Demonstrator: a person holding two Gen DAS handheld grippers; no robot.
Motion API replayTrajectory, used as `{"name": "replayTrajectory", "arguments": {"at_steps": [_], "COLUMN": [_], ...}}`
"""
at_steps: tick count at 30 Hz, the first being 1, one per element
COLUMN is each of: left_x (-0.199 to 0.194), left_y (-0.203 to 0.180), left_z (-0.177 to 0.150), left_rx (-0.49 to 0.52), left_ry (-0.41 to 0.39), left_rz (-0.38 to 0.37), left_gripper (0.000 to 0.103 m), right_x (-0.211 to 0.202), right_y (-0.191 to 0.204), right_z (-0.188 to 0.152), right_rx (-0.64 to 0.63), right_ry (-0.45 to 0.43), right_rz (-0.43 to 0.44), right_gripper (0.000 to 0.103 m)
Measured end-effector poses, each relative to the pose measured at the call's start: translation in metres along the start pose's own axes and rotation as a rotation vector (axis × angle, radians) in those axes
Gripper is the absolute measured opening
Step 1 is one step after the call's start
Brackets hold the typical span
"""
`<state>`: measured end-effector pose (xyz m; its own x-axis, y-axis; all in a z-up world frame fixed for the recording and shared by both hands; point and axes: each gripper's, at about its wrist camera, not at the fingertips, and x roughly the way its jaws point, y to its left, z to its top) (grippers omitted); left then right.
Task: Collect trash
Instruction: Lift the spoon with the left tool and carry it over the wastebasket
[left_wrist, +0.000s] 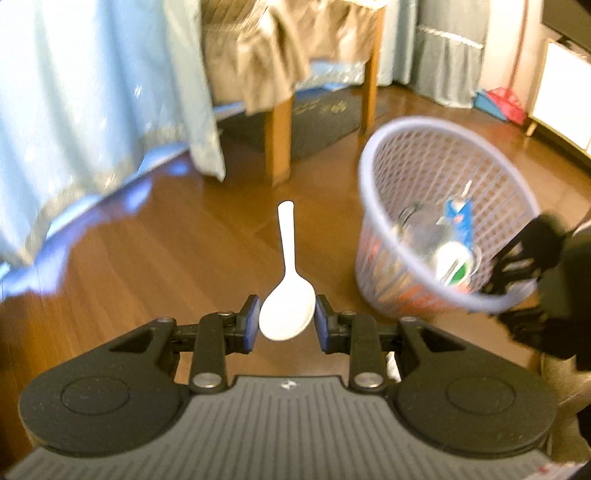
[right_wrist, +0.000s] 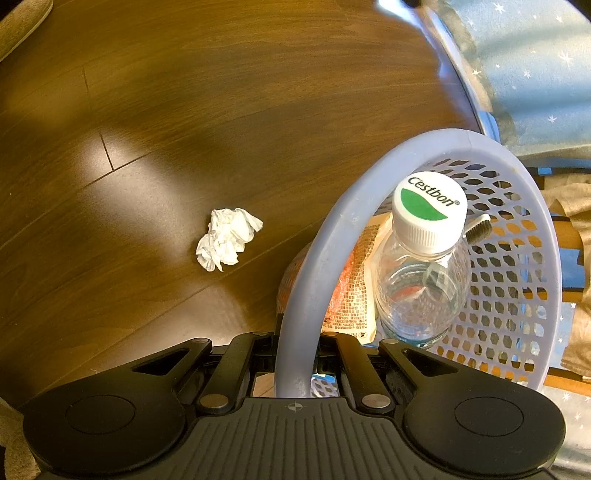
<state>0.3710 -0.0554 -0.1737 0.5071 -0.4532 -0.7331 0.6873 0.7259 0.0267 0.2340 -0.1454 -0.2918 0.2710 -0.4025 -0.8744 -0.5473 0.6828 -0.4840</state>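
My left gripper (left_wrist: 284, 325) is shut on the bowl of a white plastic spoon (left_wrist: 286, 280), whose handle points away over the wooden floor. To its right a lavender mesh basket (left_wrist: 373, 147) is tilted, with my right gripper (left_wrist: 517, 266) gripping its near rim. In the right wrist view my right gripper (right_wrist: 295, 350) is shut on the basket rim (right_wrist: 317, 258). Inside lie a clear water bottle (right_wrist: 424, 273) with a white and green cap, an orange-patterned wrapper (right_wrist: 354, 295) and a toothbrush (right_wrist: 478, 225). A crumpled white tissue (right_wrist: 227, 238) lies on the floor left of the basket.
A wooden table (left_wrist: 280, 140) draped with tan cloth stands behind, with a dark mat (left_wrist: 325, 114) beneath it. Light blue star-patterned fabric (left_wrist: 92, 92) hangs at the left. A red and blue dustpan (left_wrist: 502, 103) rests by the white cabinet (left_wrist: 561, 92) at the far right.
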Motion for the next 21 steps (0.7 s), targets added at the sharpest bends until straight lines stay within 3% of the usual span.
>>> {"name": "replayTrajectory", "arguments": {"at_steps": [10,11,12,13,21], "left_x": [-0.017,-0.015,-0.013,-0.008,0.008], "left_y": [-0.039,-0.044,-0.048,-0.053,-0.048], "left_z": [0.057,0.060,0.062,0.065,0.058], "left_rx": [0.131,0.138,0.144,0.151,0.126], "left_ry": [-0.070,-0.073,-0.073,-0.067,-0.046], "left_rz": [-0.125,-0.139,-0.155,-0.165,-0.141], "left_gripper": [0.022,0.020,0.008,0.007,0.007], "right_x": [0.004,0.004,0.004,0.004,0.002], "right_y": [-0.005,-0.005,-0.005,-0.005,-0.008], "right_z": [0.003,0.003,0.003,0.003,0.004], "right_rx": [0.003,0.003,0.002,0.003,0.009], "right_ry": [0.002,0.002,0.002,0.003,-0.001], "right_rz": [0.001,0.001,0.001,0.001,0.001], "right_gripper": [0.000,0.000,0.000,0.000,0.001]}}
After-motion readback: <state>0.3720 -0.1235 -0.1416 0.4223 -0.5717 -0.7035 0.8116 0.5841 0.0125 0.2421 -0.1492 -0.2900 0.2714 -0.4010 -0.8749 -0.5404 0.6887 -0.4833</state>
